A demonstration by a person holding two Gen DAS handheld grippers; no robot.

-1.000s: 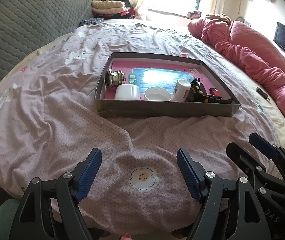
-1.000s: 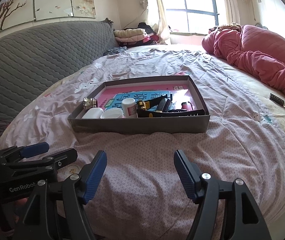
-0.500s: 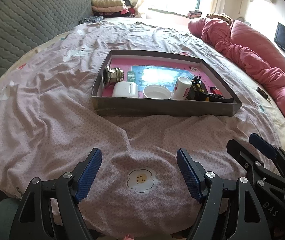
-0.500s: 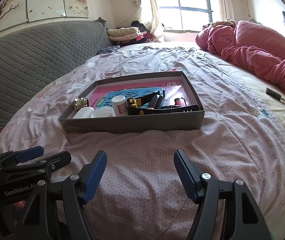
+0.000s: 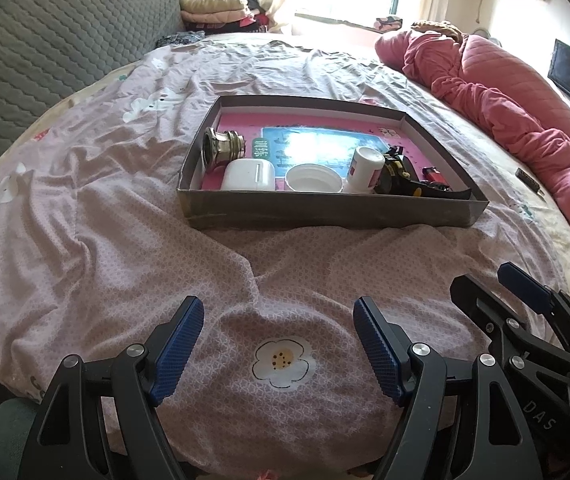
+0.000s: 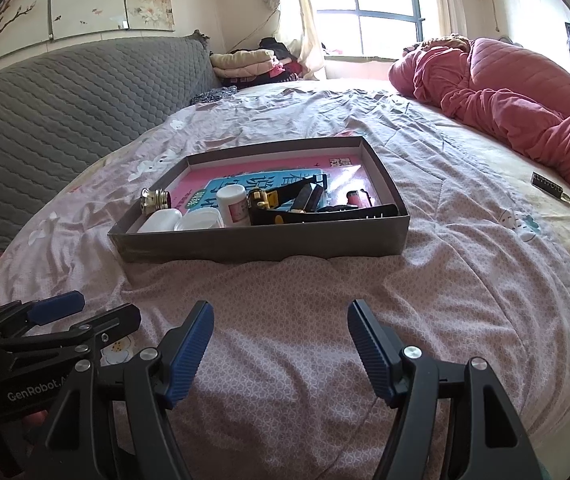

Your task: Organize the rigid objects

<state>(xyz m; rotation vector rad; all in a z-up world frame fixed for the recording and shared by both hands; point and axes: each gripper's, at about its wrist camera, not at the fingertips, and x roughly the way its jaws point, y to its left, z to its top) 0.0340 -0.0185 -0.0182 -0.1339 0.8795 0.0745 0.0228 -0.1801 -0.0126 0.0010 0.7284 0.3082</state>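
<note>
A shallow grey cardboard box (image 5: 325, 210) (image 6: 261, 246) lies on the bed ahead of both grippers. Along its near side lie a metal fitting (image 5: 221, 147) (image 6: 156, 199), a white earbud case (image 5: 248, 175) (image 6: 159, 220), a white lid (image 5: 313, 178) (image 6: 199, 220), a white bottle with a pink label (image 5: 364, 170) (image 6: 233, 205), a black and yellow tool (image 5: 399, 178) (image 6: 281, 200) and a small red object (image 5: 431, 173) (image 6: 355, 199). My left gripper (image 5: 279, 342) is open and empty over the bedspread, well short of the box. My right gripper (image 6: 281, 342) is open and empty too.
A pink quilt (image 5: 505, 92) (image 6: 525, 96) is bunched along the right of the bed. A small dark flat object (image 6: 549, 186) lies on the sheet near it. A grey padded headboard (image 6: 65, 100) runs along the left. Folded clothes (image 6: 245, 64) are piled by the window.
Both grippers have drifted slightly relative to the box; it sits a little lower and nearer in the left wrist view. Both stay open and empty. Nothing in the box has moved.
</note>
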